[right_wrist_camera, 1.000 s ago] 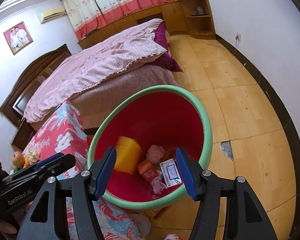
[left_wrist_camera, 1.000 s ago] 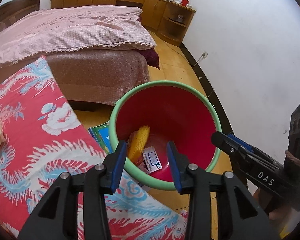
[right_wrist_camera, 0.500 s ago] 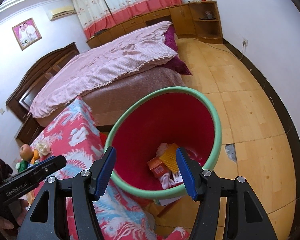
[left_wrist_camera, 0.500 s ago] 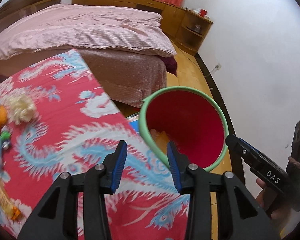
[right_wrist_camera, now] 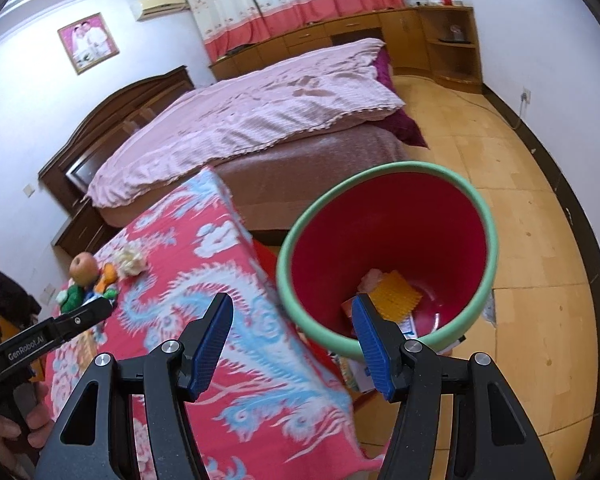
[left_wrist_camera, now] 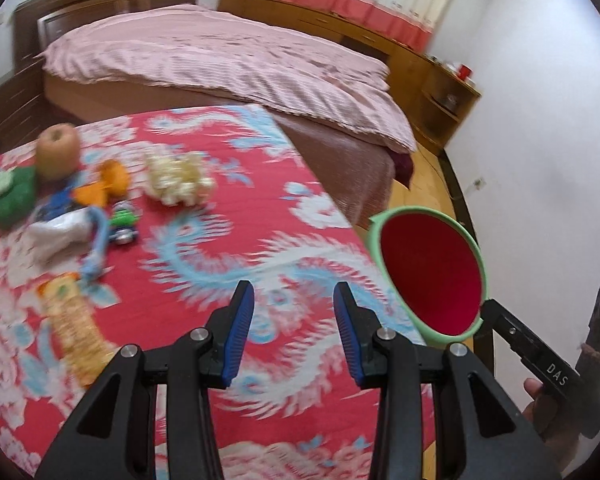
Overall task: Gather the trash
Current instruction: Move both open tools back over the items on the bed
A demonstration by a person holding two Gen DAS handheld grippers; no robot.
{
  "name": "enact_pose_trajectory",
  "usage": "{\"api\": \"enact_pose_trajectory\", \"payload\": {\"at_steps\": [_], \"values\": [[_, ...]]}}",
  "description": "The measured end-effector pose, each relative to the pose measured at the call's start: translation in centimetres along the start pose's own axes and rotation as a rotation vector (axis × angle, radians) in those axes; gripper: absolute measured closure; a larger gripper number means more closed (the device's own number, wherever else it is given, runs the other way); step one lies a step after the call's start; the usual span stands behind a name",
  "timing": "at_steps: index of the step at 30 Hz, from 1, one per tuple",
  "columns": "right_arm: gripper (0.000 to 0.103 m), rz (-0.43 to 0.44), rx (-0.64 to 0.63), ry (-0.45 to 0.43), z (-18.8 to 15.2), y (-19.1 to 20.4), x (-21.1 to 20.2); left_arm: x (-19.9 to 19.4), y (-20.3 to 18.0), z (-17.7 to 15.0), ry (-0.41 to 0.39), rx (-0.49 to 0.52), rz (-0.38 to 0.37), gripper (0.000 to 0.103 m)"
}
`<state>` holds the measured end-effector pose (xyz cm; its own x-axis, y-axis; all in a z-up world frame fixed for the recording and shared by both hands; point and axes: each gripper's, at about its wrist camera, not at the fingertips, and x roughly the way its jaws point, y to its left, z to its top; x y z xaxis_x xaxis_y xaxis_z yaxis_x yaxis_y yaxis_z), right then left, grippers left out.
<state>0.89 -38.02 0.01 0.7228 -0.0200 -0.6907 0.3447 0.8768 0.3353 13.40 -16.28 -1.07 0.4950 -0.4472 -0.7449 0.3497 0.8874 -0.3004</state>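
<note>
A red bin with a green rim [right_wrist_camera: 440, 184] stands on the floor beside the table; it also shows in the left wrist view [left_wrist_camera: 470, 240]. Inside it lie a yellow piece [right_wrist_camera: 396, 294] and other scraps. On the red patterned tablecloth [left_wrist_camera: 228, 248] lie an apple [left_wrist_camera: 57, 151], a crumpled yellowish wad [left_wrist_camera: 178, 178], orange peel [left_wrist_camera: 110, 184], a green item [left_wrist_camera: 12, 196], a white wrapper [left_wrist_camera: 58, 234] and a yellow packet [left_wrist_camera: 78, 334]. My left gripper [left_wrist_camera: 294, 336] is open and empty over the cloth. My right gripper [right_wrist_camera: 294, 346] is open and empty at the bin's near rim.
A bed with a pink cover [right_wrist_camera: 260, 112] stands behind the table. Wooden cabinets [right_wrist_camera: 428, 36] line the far wall. The tiled floor [right_wrist_camera: 540, 240] lies right of the bin. A white wall [left_wrist_camera: 548, 152] is close on the right.
My left gripper has swung left from above the bin to over the tablecloth, bringing the trash pile into view. My right gripper has drawn back slightly from the bin. The yellow piece has dropped into the bin.
</note>
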Motion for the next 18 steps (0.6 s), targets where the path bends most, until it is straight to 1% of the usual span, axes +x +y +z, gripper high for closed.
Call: {"api": "enact_pose_trajectory", "payload": {"at_steps": [8,13,18], "values": [[0.039,0.036,-0.050,0.043,-1.1,3.2,1.1,-2.1,5.5,-0.9,-0.028,-0.103,0.087,0.062],[0.039,0.048,-0.081,0.066,-1.8,4.8,1.7,-2.6,8.5,-1.6,-0.019,-0.150,0.138,0.062],[0.039,0.054,-0.100,0.084,-2.0,5.8,2.2,-2.4,10.6,-2.4,-0.007,-0.180,0.168,0.062]]}}
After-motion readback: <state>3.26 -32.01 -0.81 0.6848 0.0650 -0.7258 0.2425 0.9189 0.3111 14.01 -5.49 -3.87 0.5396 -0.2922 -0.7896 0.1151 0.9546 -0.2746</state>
